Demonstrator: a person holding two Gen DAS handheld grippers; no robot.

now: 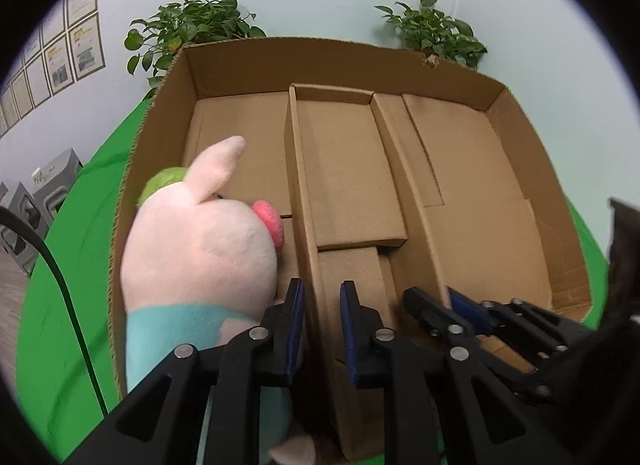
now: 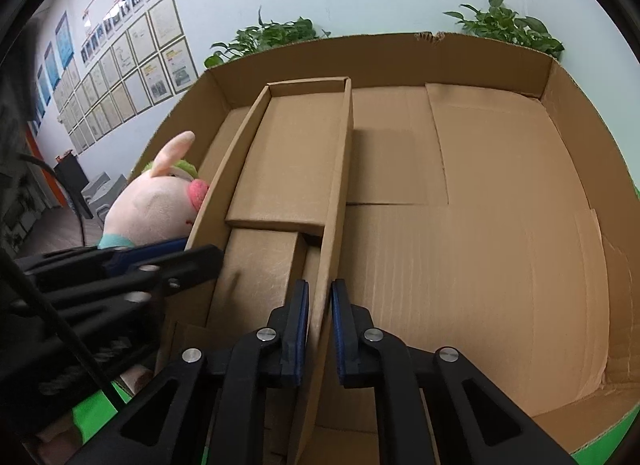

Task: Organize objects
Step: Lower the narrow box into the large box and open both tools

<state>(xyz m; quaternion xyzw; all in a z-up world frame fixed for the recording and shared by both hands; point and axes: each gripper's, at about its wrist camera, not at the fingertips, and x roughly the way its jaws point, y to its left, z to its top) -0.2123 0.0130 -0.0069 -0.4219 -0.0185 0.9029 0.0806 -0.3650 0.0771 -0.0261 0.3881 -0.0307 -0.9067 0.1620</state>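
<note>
A big open cardboard box (image 1: 532,153) sits on a green cloth. Inside it stands a narrow cardboard insert tray (image 1: 344,169) with two long side walls. My left gripper (image 1: 322,329) straddles the tray's left wall (image 1: 308,249), jaws a little apart around it. My right gripper (image 2: 319,329) is shut on the tray's right wall (image 2: 338,185); it also shows in the left wrist view (image 1: 444,305). A pink plush pig (image 1: 200,257) in a teal shirt sits in the box's left compartment, beside the left gripper. It also shows in the right wrist view (image 2: 156,201).
The box's right compartment (image 2: 480,225) holds nothing but flat cardboard flaps. Two potted plants (image 1: 192,33) (image 1: 436,29) stand behind the box against the wall. A black cable (image 1: 60,277) hangs at the left. Framed papers (image 2: 132,65) cover the left wall.
</note>
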